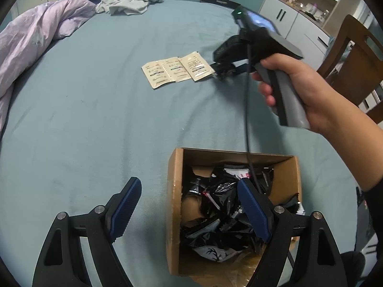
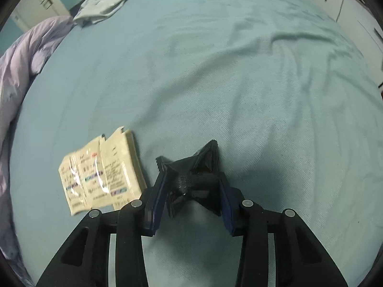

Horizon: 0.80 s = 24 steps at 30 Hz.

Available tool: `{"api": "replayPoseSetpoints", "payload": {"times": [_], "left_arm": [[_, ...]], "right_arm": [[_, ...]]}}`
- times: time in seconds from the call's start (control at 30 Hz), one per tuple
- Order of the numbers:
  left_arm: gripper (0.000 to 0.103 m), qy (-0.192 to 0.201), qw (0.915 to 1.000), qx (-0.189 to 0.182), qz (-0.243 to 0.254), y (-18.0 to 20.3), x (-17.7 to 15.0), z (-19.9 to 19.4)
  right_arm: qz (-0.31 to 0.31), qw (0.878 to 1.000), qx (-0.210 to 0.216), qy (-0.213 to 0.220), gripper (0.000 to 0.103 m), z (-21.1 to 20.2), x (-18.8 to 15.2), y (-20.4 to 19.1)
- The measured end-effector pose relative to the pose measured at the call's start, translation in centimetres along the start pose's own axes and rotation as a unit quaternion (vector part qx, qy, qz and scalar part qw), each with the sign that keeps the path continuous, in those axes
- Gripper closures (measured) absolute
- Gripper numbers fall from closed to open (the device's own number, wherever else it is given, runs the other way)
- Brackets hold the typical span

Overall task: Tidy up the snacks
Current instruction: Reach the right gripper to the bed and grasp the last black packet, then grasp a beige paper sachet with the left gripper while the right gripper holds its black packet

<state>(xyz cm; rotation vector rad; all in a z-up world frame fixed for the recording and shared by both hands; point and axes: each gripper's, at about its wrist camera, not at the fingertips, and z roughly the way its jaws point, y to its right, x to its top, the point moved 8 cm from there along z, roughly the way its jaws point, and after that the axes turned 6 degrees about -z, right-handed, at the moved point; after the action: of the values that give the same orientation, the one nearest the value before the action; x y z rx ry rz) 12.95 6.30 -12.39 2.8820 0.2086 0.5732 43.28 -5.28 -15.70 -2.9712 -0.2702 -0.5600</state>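
Right gripper (image 2: 191, 184) is clamped on a crumpled black foil snack packet (image 2: 191, 179), apparently just right of the row of beige sachets (image 2: 100, 174); the empty, spread left gripper (image 1: 189, 210) is farther off.

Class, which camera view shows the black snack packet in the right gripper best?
The right wrist view: the black packet sits close up, pinched between the right gripper's blue pads. The left wrist view shows it only small and distant beside the beige sachets.

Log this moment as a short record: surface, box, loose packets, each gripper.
surface: teal bed sheet
box: open cardboard box holding black snack packets
loose packets: three beige sachets overlapping in a row on the sheet
right gripper: shut on a black packet beside the sachets
left gripper: open, empty, at the box
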Motion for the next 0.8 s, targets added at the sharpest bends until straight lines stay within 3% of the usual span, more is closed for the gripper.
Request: {"api": "replayPoseSetpoints", "payload": {"times": [0.13,0.3,0.37,0.47,0.53,0.67,0.8], "left_arm": [[0.02,0.003,0.9999,0.013,0.002,-0.2,-0.3,0.0],[0.02,0.017,0.9993,0.03,0.011,-0.4,-0.4,-0.3],[0.02,0.022,0.9991,0.033,0.015,-0.4,-0.3,-0.3],[0.02,0.017,0.9986,0.04,0.032,-0.1,-0.7,-0.1],[0.02,0.02,0.9979,0.047,0.039,0.0,-0.8,-0.1],[0.02,0.03,0.997,0.047,0.054,0.5,-0.7,-0.4],[0.02,0.038,0.9938,0.073,0.074,0.6,0.7,0.1]], "right_arm": [[-0.025,0.999,-0.013,0.033,0.07,-3.2,-1.6,0.4],[-0.02,0.997,0.033,0.071,0.07,-10.2,-5.4,0.7],[-0.021,0.995,0.058,0.084,0.07,-13.7,-7.8,0.6],[-0.037,0.99,0.037,0.129,0.07,-19.1,-12.2,1.1],[-0.023,0.987,0.036,0.156,0.07,-22.0,-17.0,1.8],[0.071,0.981,0.108,0.143,0.07,-22.9,-25.2,2.9],[0.113,0.974,0.135,0.14,0.07,-20.7,-28.0,4.6]]}}
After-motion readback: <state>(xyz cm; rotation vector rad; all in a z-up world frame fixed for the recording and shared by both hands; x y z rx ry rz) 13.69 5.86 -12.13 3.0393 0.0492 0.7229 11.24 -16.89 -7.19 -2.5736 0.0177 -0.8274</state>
